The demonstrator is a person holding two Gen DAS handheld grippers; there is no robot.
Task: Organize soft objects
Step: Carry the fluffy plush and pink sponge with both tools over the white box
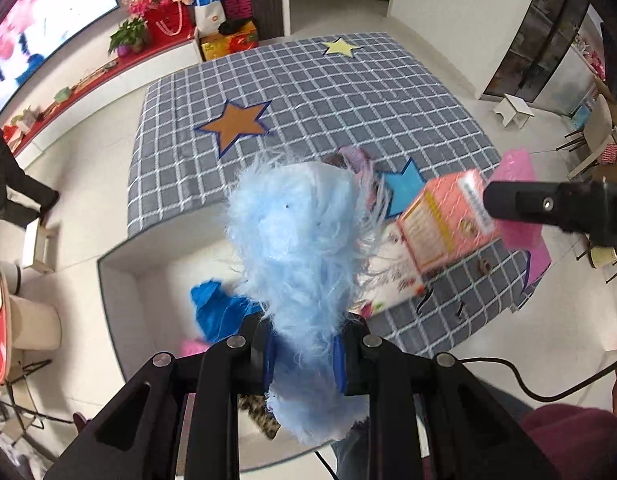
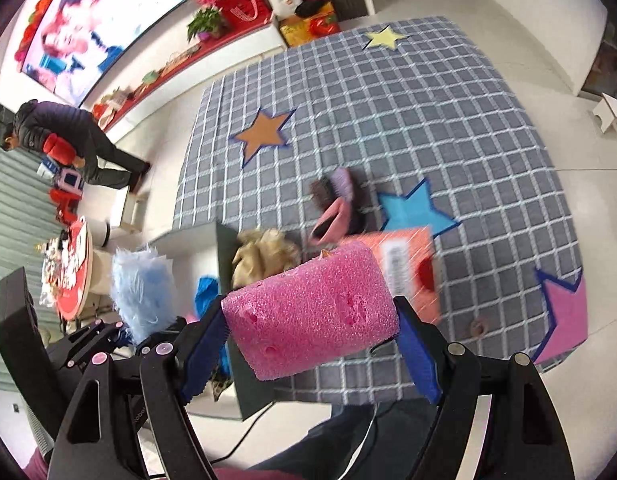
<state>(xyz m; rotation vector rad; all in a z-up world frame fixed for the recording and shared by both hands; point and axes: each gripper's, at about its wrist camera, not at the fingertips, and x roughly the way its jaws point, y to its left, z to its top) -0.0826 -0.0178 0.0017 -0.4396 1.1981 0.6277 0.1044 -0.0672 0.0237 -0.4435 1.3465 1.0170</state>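
A grey checked rug point(image 2: 388, 120) with white grid lines covers most of the floor; star patches are sewn on it: an orange star point(image 2: 262, 134), a yellow star point(image 2: 382, 38), a blue star point(image 2: 414, 210) and a pink star point(image 2: 564, 316). At the rug's near-left edge stands a white bin point(image 1: 120, 280), its interior holding a blue cloth point(image 1: 214, 304).

The left gripper point(image 1: 304, 364) is clamped on a pale-blue furry toy point(image 1: 296, 248). The toy's lower part sits pinched between the two blue-padded fingers point(image 1: 340, 368), its shaggy bulk rises well beyond the fingertips, and a tuft hangs out behind them; it is held above the bin's edge.

The right gripper point(image 2: 312, 344) grips a pink foam sponge point(image 2: 310, 314). The sponge spans the whole gap crosswise, each end pressed against a blue finger pad point(image 2: 206, 344), so the fingers stand wide apart, and it is carried above the rug's near edge.

Beyond the sponge lie an orange-pink carton point(image 2: 408, 268), blurred, a beige plush item point(image 2: 264, 254) and a pink slipper point(image 2: 330, 222) with a purple-and-dark fuzzy piece point(image 2: 338, 188) just behind it. A person in dark clothes point(image 2: 68, 136) bends at the far left.
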